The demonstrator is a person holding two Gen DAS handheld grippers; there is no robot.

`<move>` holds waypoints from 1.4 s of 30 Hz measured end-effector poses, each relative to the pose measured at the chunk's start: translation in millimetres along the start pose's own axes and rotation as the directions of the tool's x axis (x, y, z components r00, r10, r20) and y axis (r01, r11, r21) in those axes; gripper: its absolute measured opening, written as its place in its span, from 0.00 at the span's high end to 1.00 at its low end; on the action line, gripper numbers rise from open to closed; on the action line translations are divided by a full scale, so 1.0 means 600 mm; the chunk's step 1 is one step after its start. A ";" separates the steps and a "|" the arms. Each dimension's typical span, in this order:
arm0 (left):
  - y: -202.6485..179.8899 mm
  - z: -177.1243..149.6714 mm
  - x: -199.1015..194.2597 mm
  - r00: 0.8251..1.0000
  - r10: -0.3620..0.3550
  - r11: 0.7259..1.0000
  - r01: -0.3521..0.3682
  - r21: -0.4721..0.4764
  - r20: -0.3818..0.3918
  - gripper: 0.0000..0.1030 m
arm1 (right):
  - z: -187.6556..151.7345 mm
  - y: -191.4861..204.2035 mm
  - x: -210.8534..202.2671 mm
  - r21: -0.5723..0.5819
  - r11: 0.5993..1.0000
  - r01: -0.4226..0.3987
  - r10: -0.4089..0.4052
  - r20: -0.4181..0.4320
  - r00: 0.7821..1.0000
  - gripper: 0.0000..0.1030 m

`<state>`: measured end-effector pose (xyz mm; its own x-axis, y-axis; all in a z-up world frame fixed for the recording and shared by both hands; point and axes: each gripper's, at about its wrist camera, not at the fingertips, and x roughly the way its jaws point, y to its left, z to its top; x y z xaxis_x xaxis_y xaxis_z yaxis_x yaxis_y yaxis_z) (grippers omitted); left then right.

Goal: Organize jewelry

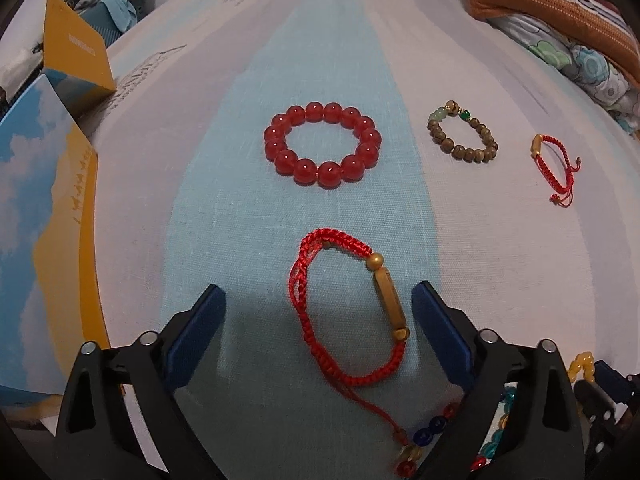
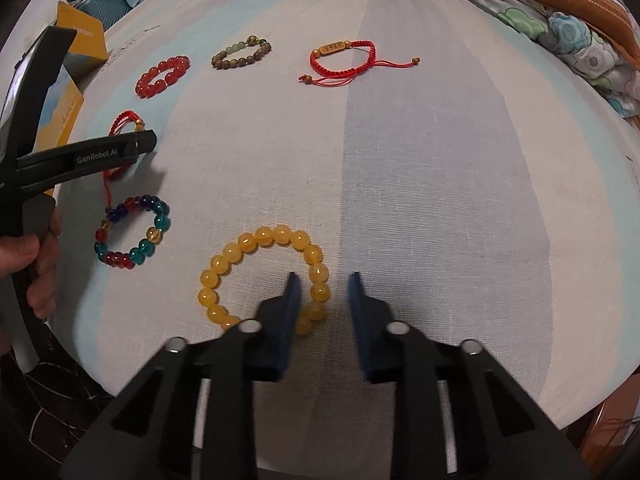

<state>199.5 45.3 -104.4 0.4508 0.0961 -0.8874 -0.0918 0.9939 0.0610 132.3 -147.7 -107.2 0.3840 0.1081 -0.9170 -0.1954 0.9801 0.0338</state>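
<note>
Several bracelets lie on the striped cloth. A red cord bracelet with a gold bar (image 1: 348,304) lies between the fingers of my open left gripper (image 1: 318,300), which also shows in the right wrist view (image 2: 136,144). A red bead bracelet (image 1: 322,145), a brown wooden bead bracelet (image 1: 464,134) and a second red cord bracelet (image 1: 554,166) lie further back. My right gripper (image 2: 322,280) is open, its fingers straddling the right side of a yellow bead bracelet (image 2: 264,276). A multicolour glass bead bracelet (image 2: 134,232) lies to its left.
A blue and yellow box (image 1: 44,216) and an open yellow carton (image 1: 76,56) stand along the left edge. Folded bedding and a striped orange cushion (image 1: 560,4) lie at the back right. The table's rounded front edge (image 2: 120,376) is close below the right gripper.
</note>
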 end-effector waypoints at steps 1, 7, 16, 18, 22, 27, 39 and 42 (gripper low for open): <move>0.000 0.000 -0.001 1.000 -0.003 1.000 0.003 -0.002 -0.001 0.18 | 0.000 0.000 -0.001 0.000 1.000 0.002 -0.002 0.002 1.000 0.85; 0.004 -0.005 -0.010 1.000 -0.024 1.000 0.024 -0.003 -0.002 0.45 | 0.001 -0.001 -0.004 0.007 1.000 0.001 -0.001 0.015 1.000 0.91; 0.025 -0.003 -0.020 0.996 -0.082 0.996 0.081 -0.045 -0.027 0.92 | 0.004 -0.006 -0.014 0.028 0.999 -0.024 0.023 0.046 0.999 0.91; 0.027 -0.005 -0.021 0.996 -0.085 0.996 0.084 -0.042 -0.030 0.92 | 0.005 -0.007 -0.017 0.034 0.999 -0.035 0.034 0.052 0.998 0.91; 0.024 -0.002 -0.026 0.997 -0.076 0.997 0.075 -0.036 -0.025 0.92 | 0.006 -0.011 -0.027 0.048 0.997 -0.059 0.055 0.071 0.996 0.91; 0.022 0.002 -0.039 0.997 -0.077 0.997 0.077 -0.027 -0.013 0.92 | 0.004 -0.016 -0.034 0.065 0.995 -0.073 0.068 0.082 0.994 0.91; 0.032 0.012 -0.073 0.998 -0.069 0.997 0.069 -0.023 -0.011 0.92 | 0.013 0.000 -0.072 0.059 0.992 -0.113 0.104 0.129 0.986 0.91; 0.037 0.015 -0.085 0.998 -0.067 0.997 0.067 -0.023 -0.004 0.92 | 0.017 0.002 -0.082 0.066 0.991 -0.120 0.110 0.134 0.985 0.91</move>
<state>182.4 62.9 -53.8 0.4524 0.0287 -0.8914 -0.0814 0.9966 -0.0092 122.4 -150.3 -58.2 0.4772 0.2366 -0.8463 -0.1800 0.9690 0.1693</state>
